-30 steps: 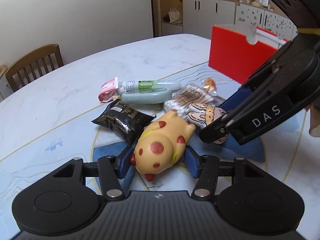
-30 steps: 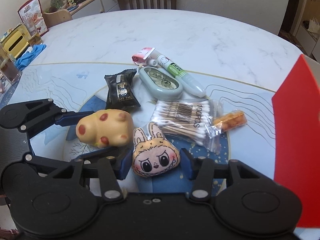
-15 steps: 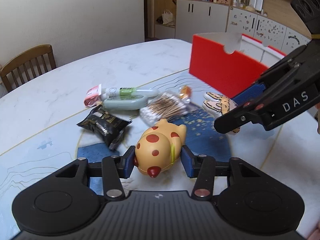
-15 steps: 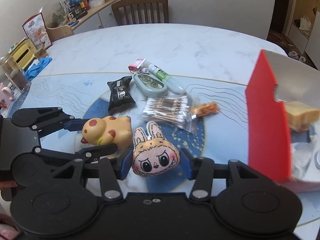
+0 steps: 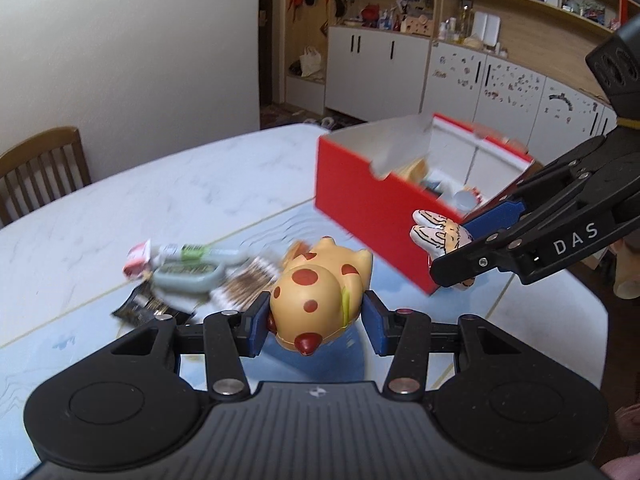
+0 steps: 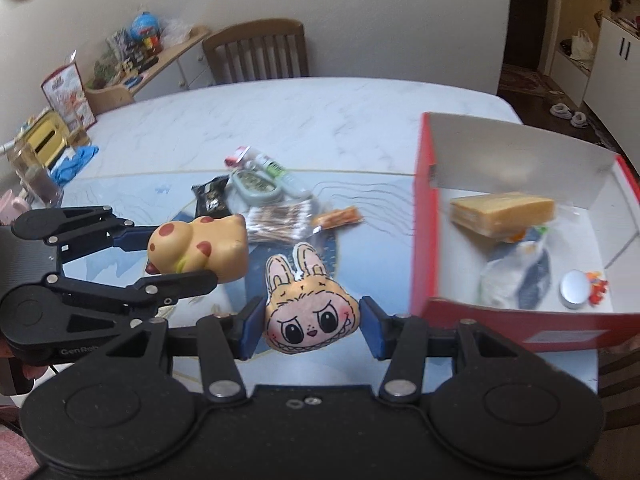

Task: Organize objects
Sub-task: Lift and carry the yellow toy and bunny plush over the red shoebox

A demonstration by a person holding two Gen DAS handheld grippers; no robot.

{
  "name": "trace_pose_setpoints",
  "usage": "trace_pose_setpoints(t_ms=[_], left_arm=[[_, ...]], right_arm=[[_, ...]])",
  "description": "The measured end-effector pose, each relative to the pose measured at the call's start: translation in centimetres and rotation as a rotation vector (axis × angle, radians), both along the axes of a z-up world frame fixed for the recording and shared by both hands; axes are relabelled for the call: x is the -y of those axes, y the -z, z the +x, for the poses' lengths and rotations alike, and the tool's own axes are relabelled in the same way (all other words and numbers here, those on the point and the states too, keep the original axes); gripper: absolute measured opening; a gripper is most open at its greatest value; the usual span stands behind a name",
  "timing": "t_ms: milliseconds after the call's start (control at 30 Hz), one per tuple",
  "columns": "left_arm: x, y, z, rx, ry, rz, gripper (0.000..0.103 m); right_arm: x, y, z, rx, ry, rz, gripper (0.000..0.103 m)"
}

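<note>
Carrying: left gripper (image 5: 316,322) pinching spotted toy (image 5: 318,294), right gripper (image 6: 308,328) pinching bunny plush (image 6: 310,316); red box (image 6: 424,216) apparently nearer right.

White marbled tabletop (image 6: 340,120) with a blue patterned centre. On it: red open box (image 6: 424,240) at the right; clustered near centre, a black snack packet (image 6: 211,199), grey-green case (image 6: 256,187), tube (image 6: 276,170), cotton swabs (image 6: 280,222), and an orange wrapper (image 6: 338,218), possibly a snack.

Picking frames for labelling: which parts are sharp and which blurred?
Left wrist: spotted toy sharp, table clutter and red box motion-smeared. Right wrist: bunny plush crisp, swabs soft; fisheye bends both views' edges.
</note>
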State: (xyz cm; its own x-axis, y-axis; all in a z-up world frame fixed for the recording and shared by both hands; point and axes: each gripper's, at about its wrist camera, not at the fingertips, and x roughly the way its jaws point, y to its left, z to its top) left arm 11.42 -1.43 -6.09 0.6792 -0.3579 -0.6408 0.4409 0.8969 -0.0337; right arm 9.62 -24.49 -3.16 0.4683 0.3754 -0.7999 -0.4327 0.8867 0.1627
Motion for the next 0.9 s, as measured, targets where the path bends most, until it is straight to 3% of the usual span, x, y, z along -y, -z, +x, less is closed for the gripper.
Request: trace_pose_setpoints(t_ms=[467,900], left_arm=[[7.8,-2.8,0.9,0.041,0.064,-0.008,0.047],[15.2,-2.8,3.0,0.050,0.132,0.016,0.047]], right_arm=[[8.8,-1.9,0.6,0.051,0.085,0.064,0.049],[15.4,-1.9,2.6,0.071,0.111,0.057,0.050]])
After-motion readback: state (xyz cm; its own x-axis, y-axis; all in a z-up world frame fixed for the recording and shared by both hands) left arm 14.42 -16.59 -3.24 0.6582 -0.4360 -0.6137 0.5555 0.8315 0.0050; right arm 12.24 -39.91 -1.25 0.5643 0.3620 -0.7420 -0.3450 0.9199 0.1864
